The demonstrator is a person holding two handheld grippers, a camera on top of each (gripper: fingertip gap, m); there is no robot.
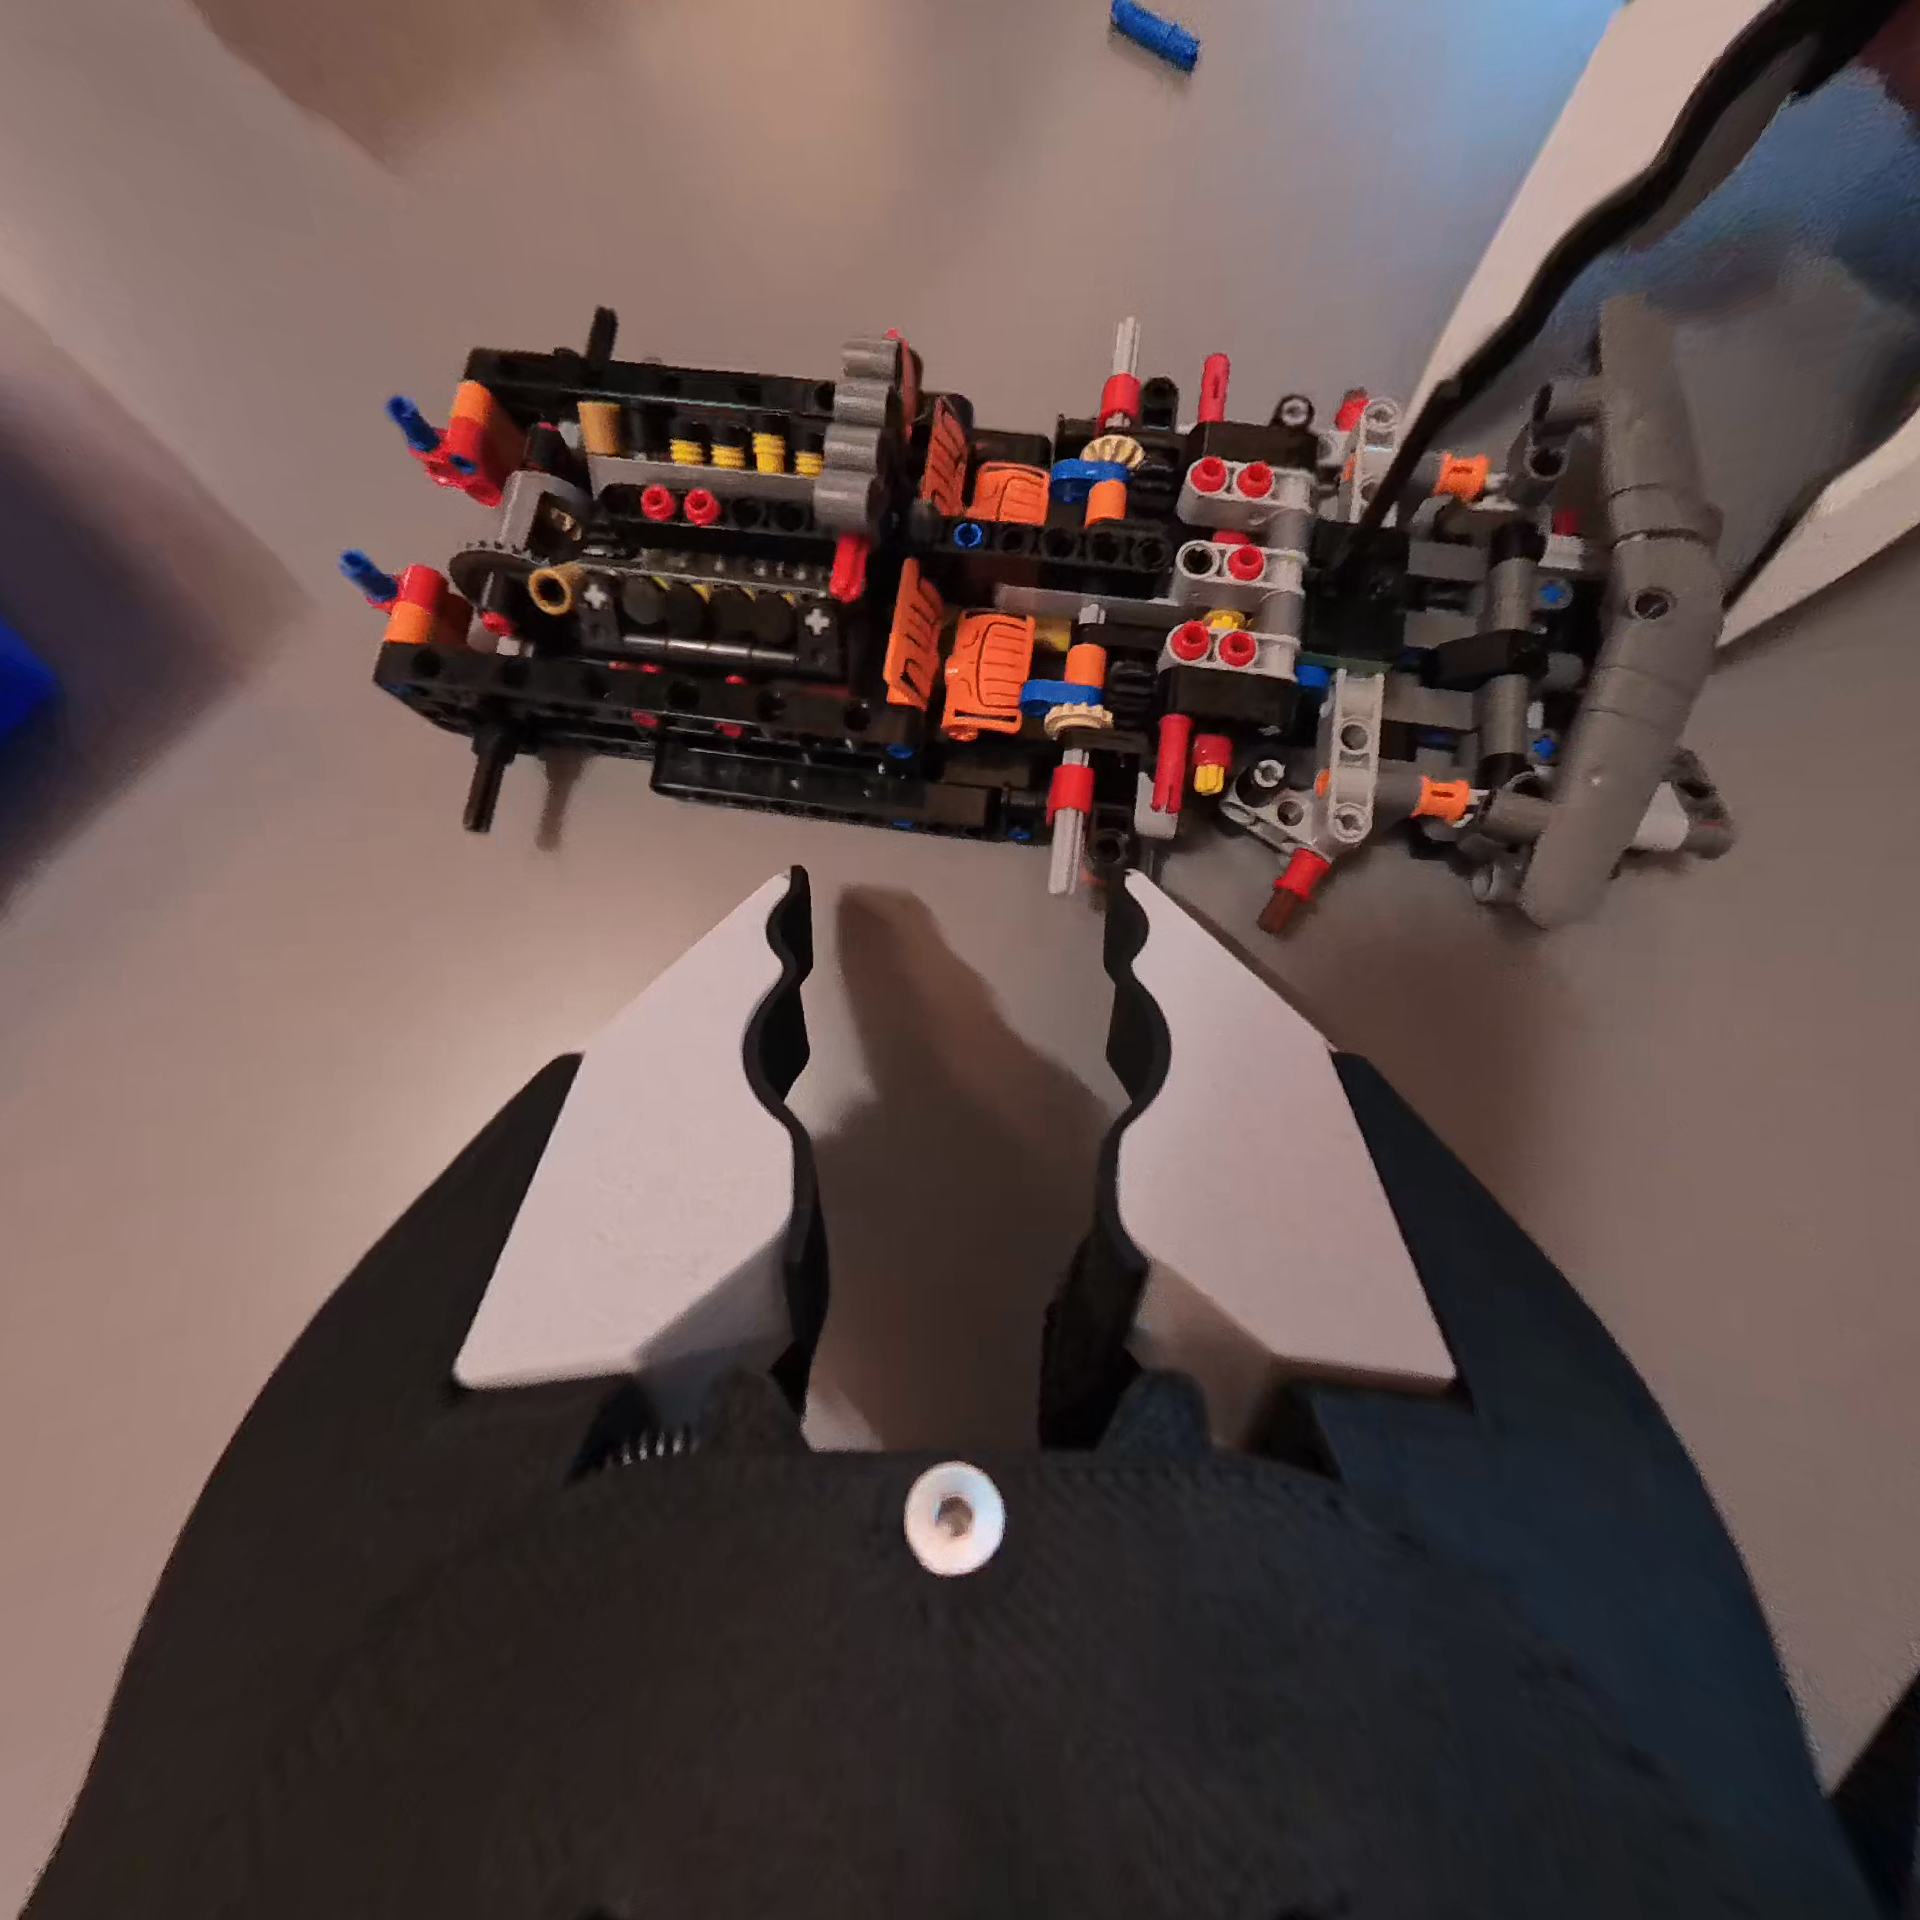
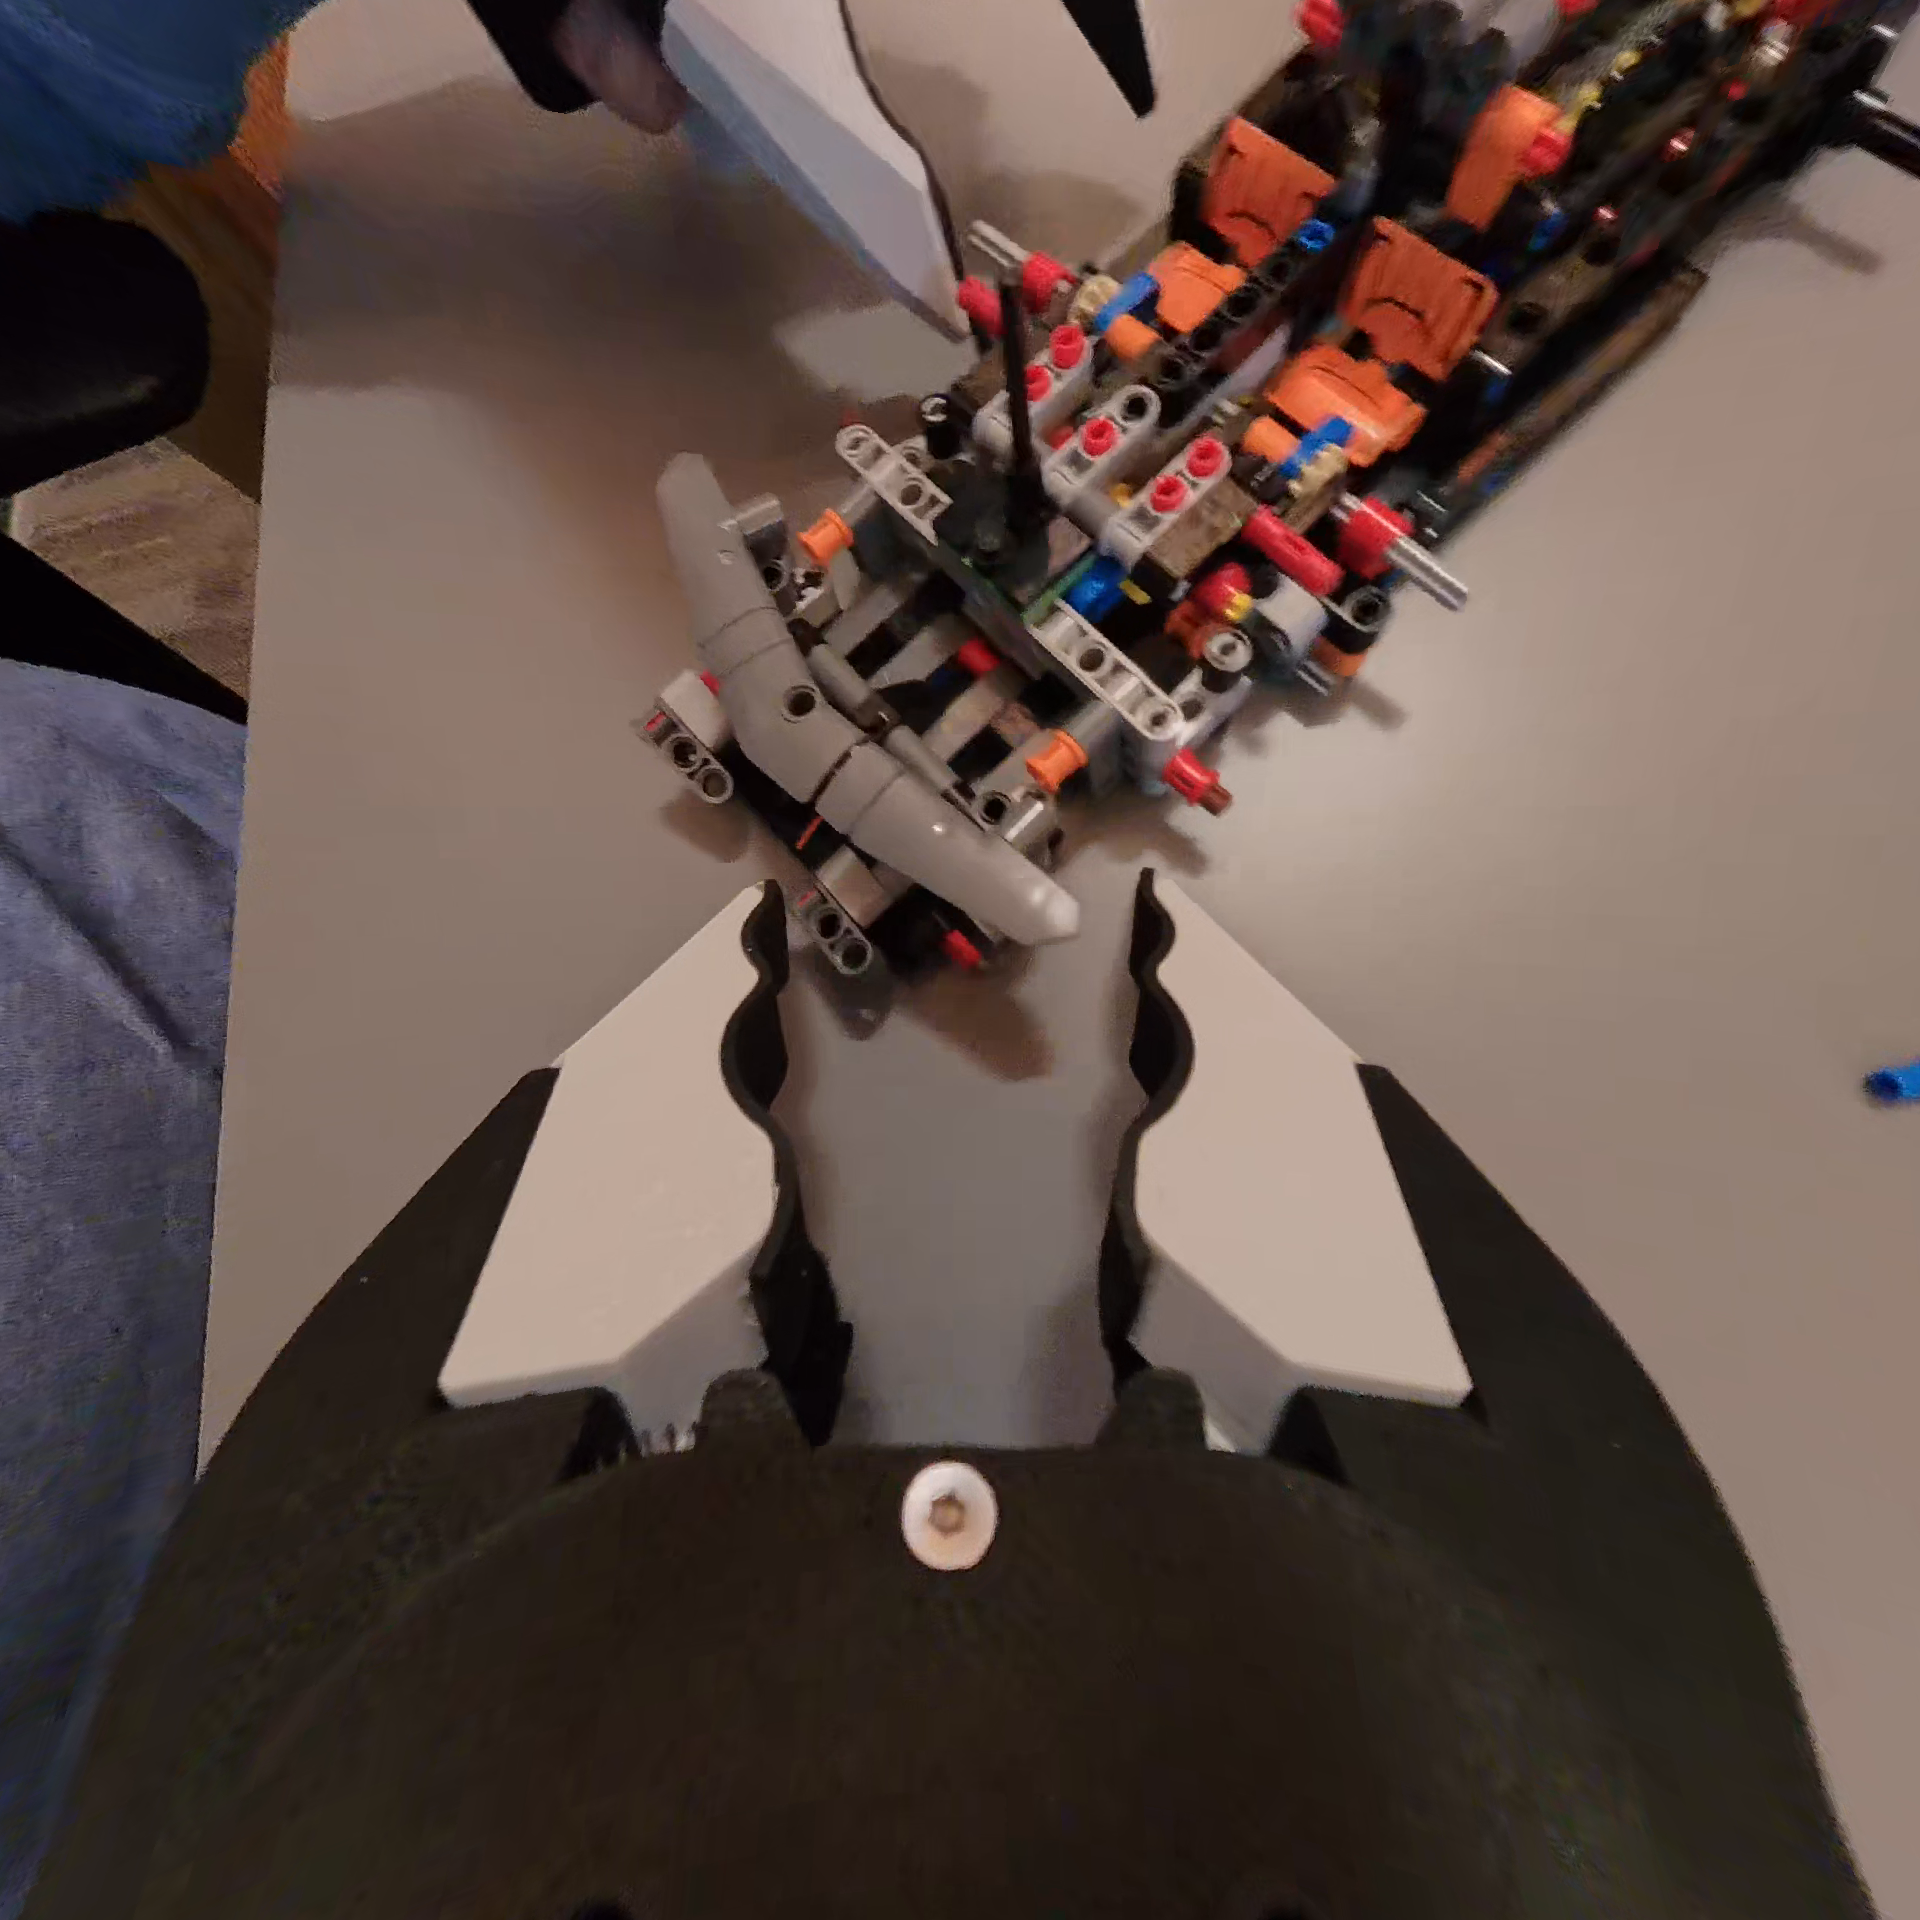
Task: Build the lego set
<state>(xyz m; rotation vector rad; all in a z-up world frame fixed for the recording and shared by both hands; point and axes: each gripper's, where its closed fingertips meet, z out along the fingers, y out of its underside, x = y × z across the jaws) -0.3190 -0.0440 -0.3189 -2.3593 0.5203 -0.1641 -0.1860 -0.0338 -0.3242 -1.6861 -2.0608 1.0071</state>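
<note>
A long Lego Technic chassis [image 1: 935, 603], with black beams, orange seats and a grey curved bumper [image 1: 1631, 644] at its right end, lies on the table. My left gripper [image 1: 956, 883] is open and empty, just short of the chassis's near side, with its right tip close to a grey axle [image 1: 1070, 831]. My right gripper [image 2: 951, 894] is open, and the bumper [image 2: 831, 748] end of the chassis [image 2: 1195, 468] lies between its fingertips. One of its white fingers [image 1: 1538, 260] shows in the left wrist view. One of the left gripper's white fingers [image 2: 831, 156] shows in the right wrist view.
A loose blue pin [image 1: 1153, 31] lies on the beige table [image 1: 727, 208] beyond the chassis; it also shows in the right wrist view [image 2: 1891, 1081]. The table's edge [image 2: 249, 727] runs down the left, with a person's lap [image 2: 104, 1039] beside it. A blurred blue object [image 1: 21, 675] sits far left.
</note>
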